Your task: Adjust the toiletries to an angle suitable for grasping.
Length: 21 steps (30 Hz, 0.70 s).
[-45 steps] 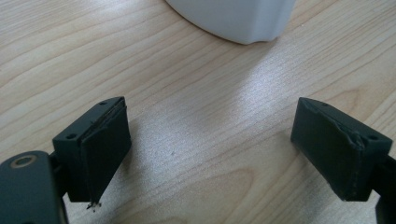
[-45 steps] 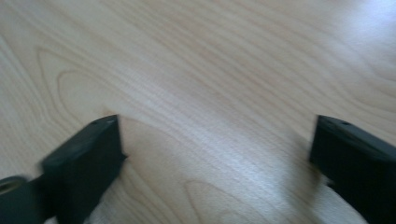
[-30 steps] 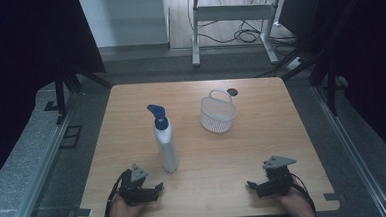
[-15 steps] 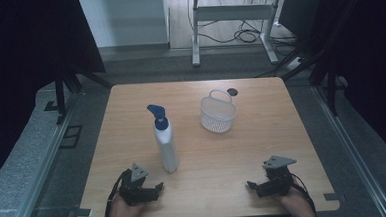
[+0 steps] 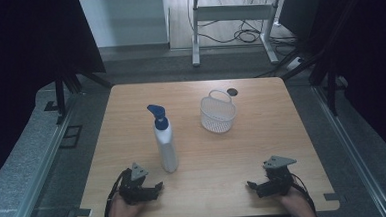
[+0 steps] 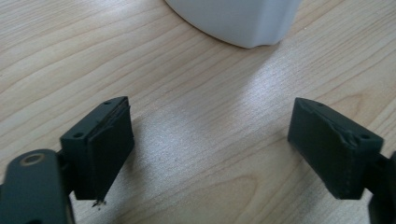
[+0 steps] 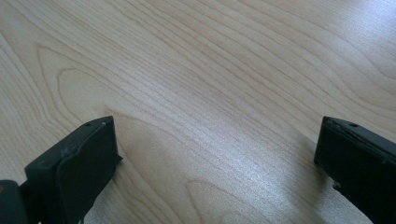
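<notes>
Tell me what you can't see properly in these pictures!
- Spray bottle: in the left gripper view the top edge cuts it off, leaving just its white base.
- Spray bottle's label: too small to read in the high view.
- Basket: its inside is too small and blurry to check in the high view.
- Small dark round thing behind the basket: too small to identify.

Both hands are resting at the near edge, forearms entering from below. The left gripper [image 5: 157, 186] is pointing rightward, its jaws wide apart, having just been closing slightly on nothing. The right gripper [image 5: 250, 185] is pointing leftward, jaws spread wide.
</notes>
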Available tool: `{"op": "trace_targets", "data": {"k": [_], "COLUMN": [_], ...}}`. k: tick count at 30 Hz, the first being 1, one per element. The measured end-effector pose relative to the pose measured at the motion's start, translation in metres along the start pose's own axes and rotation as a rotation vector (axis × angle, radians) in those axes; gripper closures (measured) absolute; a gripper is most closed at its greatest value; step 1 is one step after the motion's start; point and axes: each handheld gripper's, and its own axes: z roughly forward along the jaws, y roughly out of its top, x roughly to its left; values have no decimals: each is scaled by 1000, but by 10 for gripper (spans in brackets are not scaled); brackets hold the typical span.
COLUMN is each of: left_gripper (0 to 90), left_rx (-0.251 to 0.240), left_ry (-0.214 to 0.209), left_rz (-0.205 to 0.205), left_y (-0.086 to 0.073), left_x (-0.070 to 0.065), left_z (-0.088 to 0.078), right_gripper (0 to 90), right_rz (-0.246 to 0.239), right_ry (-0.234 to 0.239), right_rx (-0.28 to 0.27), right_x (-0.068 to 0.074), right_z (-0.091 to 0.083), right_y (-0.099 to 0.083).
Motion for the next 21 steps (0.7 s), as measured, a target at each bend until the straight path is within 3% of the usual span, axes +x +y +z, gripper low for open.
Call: {"op": "trace_targets", "data": {"k": [5,12,21], "left_gripper": [218,205,209], "left_rx": [8,-9,-7], "left_ry": [-4,-7,-2], "left_rz": [-12,-42,-37], "left_y": [1,4,7], "left_x": [3,7,10], "left_z": [-3,-8,-12], "right_gripper": [0,0,0], "right_rz": [0,0,0], "right_ry": [0,0,0], "right_rx": [0,0,1], "right_x": [0,0,0], "right_z": [0,0,0], "right_y": [0,0,0]}}
